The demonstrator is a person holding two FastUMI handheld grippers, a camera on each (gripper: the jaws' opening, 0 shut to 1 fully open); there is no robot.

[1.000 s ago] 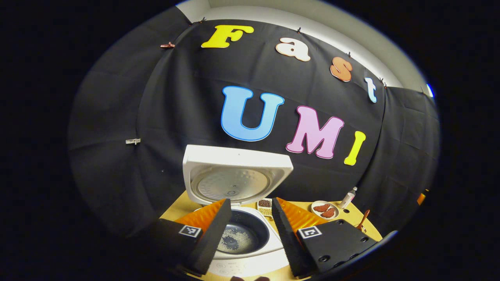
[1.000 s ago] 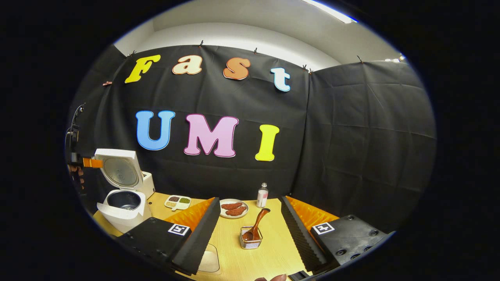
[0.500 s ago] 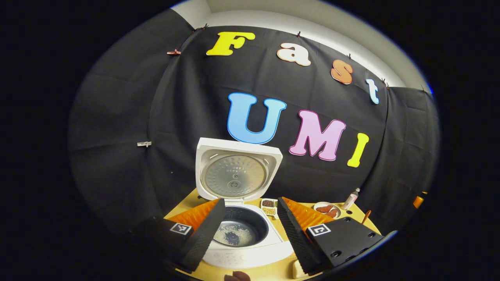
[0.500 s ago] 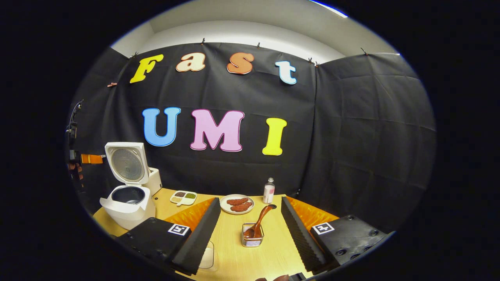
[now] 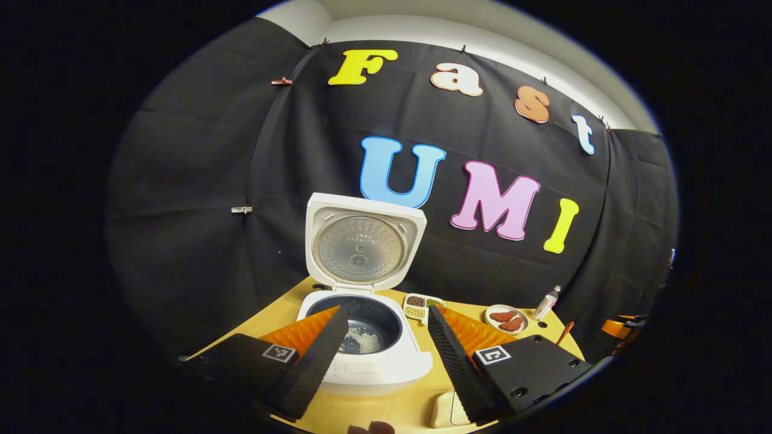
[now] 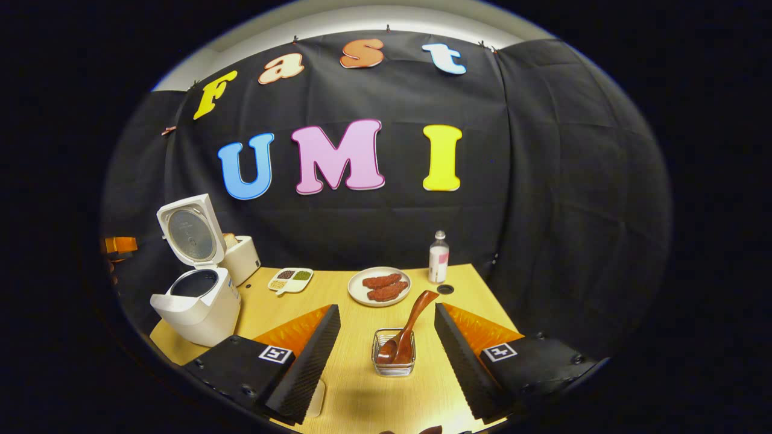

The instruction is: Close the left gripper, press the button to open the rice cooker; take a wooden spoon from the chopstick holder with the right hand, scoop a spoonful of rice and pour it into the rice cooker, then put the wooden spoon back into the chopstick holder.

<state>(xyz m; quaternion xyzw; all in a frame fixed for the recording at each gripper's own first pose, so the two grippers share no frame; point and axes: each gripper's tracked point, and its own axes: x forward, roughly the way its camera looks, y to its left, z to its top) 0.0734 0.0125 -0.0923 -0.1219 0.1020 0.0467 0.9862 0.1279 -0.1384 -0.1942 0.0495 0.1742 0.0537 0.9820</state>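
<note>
The left tongs (image 5: 386, 346) stand open at the bottom of the left gripper view, nothing between the fingers, and between them sits the one rice cooker (image 5: 368, 361), low in the middle of the frame on the worktop (image 5: 283, 301). Its lid (image 5: 360, 248) is up, and a patch of rice (image 5: 363, 340) lies in the dark inner pot; the left finger cuts off part of the pot's rim. At the lower right a pale object is half hidden under the right finger, too little of it showing to name.

In the right gripper view the right tongs (image 6: 386, 355) are open as well, holding nothing. Between the fingers, low centre, stands one wire chopstick holder (image 6: 393, 360) with the wooden spoon (image 6: 405, 334) leaning in it, handle up to the right; I count one handle clearly, though the bowls crowd together inside and I cannot tell whether there is a second. Farther back I count one plate (image 6: 380, 287) with two reddish pieces, one small bottle (image 6: 438, 257), and one divided dish (image 6: 291, 279) of grains. The cooker shows at the left edge.
</note>
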